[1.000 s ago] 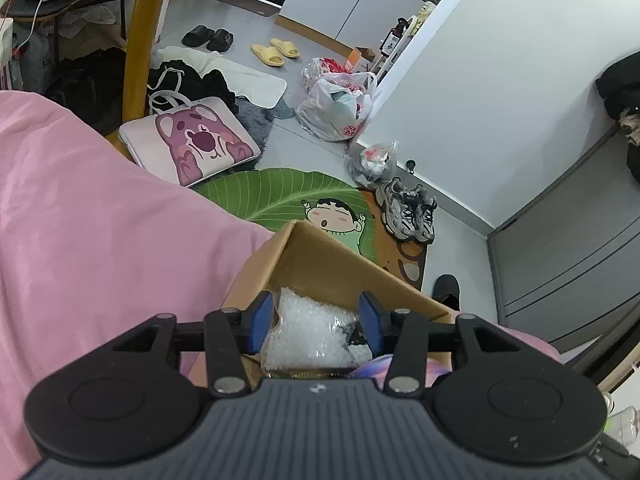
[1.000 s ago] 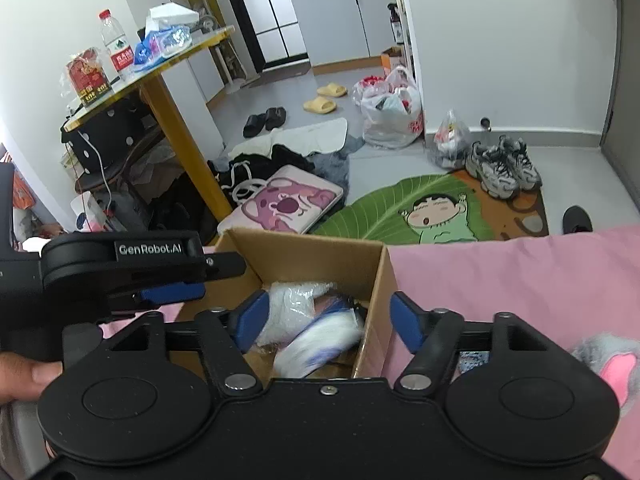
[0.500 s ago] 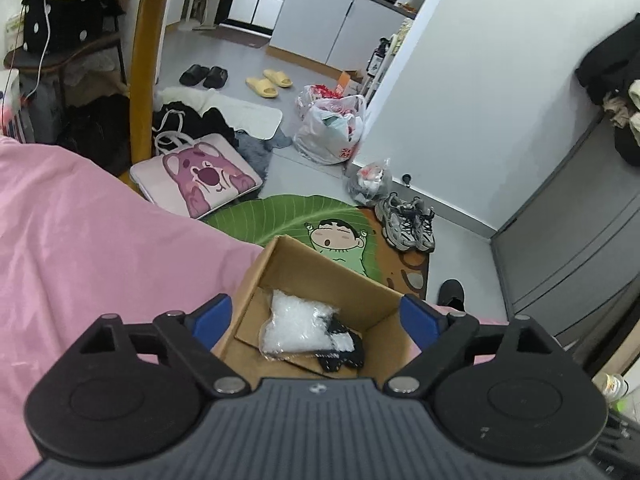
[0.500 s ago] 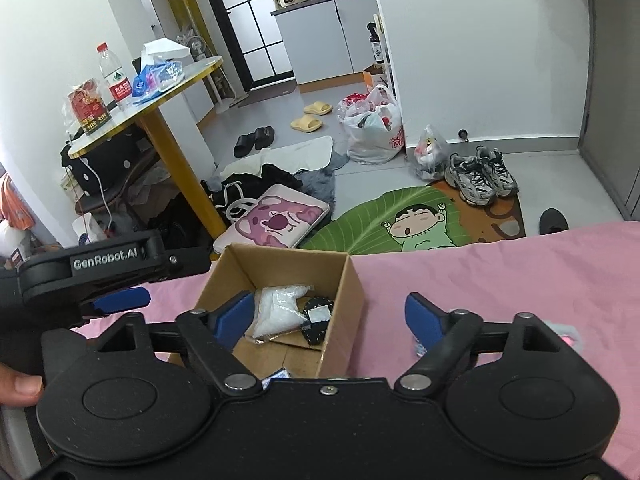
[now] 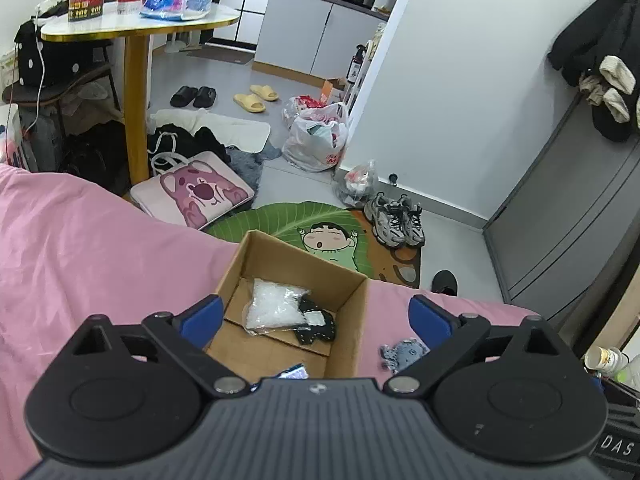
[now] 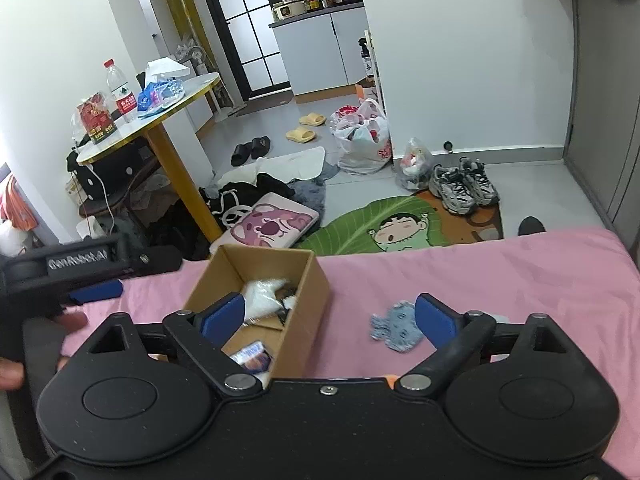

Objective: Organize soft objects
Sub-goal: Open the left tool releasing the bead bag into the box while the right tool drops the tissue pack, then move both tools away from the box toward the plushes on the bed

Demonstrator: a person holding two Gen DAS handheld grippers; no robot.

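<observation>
Both grippers pulled up and back from the cardboard box [image 5: 348,312] since a second ago; the left one had its blue pads closed around the clear plastic bag, now that bag lies loose inside the box. Left gripper [image 5: 316,316] wide open, nothing between its pads, hovering above the near edge of the box. Right gripper [image 6: 330,316] also wide open and empty, above the box's right wall and the sheet beside it

Box sits on the pink bedsheet [image 5: 80,248] near the foot edge of the bed, top open. Inside: clear plastic bag [image 5: 272,308] of white stuff toward the back, a black-and-white soft item [image 5: 316,322] touching its right side, and a blue-white packet [image 6: 250,354] at the near end, partly hidden by the gripper body

Small grey-blue soft toy [image 6: 394,326] lies flat on the sheet just right of the box, not touching it, outside the box. In the right wrist view it sits just beside the right gripper's right pad

Left gripper shows at the left edge of the right wrist view, with a person's hand [image 6: 12,372] holding it

On the floor beyond the bed: leaf-shaped cartoon rug [image 5: 304,224], pink bear cushion [image 5: 196,194], grey sneakers [image 5: 394,220], round table [image 5: 140,26] with yellow leg
</observation>
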